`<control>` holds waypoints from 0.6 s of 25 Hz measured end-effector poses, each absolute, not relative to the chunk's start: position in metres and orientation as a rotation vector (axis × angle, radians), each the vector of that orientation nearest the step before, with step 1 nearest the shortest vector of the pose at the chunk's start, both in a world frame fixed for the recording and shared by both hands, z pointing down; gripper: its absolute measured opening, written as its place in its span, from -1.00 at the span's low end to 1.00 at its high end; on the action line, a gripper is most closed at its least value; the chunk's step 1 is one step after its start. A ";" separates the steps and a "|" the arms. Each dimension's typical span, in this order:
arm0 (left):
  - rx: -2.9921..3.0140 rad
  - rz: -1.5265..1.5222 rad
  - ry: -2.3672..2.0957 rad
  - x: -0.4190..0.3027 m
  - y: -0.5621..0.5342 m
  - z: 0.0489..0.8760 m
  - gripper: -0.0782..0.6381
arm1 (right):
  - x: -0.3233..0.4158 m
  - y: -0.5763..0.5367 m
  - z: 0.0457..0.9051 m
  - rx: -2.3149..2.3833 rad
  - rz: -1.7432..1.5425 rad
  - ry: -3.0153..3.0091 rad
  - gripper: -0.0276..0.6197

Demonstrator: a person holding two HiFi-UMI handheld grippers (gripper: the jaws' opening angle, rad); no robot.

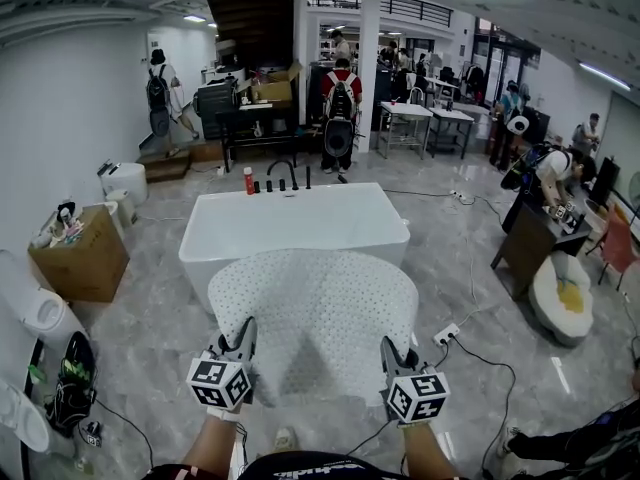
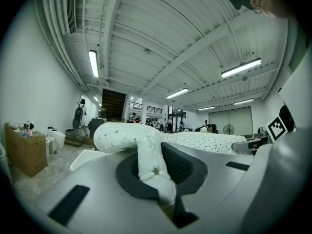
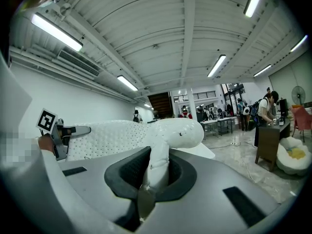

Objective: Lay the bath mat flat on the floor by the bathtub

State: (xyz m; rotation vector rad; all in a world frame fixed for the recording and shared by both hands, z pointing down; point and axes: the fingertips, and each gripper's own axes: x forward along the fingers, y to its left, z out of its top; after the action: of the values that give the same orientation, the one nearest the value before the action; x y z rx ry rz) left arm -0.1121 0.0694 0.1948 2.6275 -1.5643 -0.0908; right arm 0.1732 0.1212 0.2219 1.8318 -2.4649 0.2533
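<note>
A white dotted bath mat (image 1: 312, 318) hangs spread in the air between my two grippers, in front of the white bathtub (image 1: 290, 226). My left gripper (image 1: 241, 344) is shut on the mat's near left edge, and in the left gripper view the mat (image 2: 146, 150) is pinched between the jaws. My right gripper (image 1: 390, 353) is shut on the near right edge; the right gripper view shows the mat (image 3: 161, 145) folded up out of the jaws. The mat's far edge droops over the tub's near rim and hides the floor there.
A cardboard box (image 1: 78, 253) stands at the left by a toilet (image 1: 40, 313). A power strip (image 1: 446, 334) and cables lie on the marble floor to the right. A dark table (image 1: 530, 243) and a white beanbag (image 1: 562, 296) are further right. People stand behind the tub.
</note>
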 end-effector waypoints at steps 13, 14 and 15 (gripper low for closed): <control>2.621 -0.124 -1.503 -0.127 -0.009 0.189 -0.69 | 0.154 0.050 0.211 1.852 0.226 -2.459 -0.78; 2.623 -0.123 -1.503 -0.130 -0.014 0.190 -0.69 | 0.151 0.045 0.211 1.850 0.222 -2.462 -0.78; 2.626 -0.122 -1.505 -0.133 -0.020 0.191 -0.69 | 0.148 0.040 0.211 1.848 0.219 -2.463 -0.79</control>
State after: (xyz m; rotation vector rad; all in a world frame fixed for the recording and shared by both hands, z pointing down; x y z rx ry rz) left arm -0.1327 -0.0195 0.1906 2.6262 -1.5046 -0.1224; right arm 0.1477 0.0404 0.2111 1.8478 -2.4633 0.2190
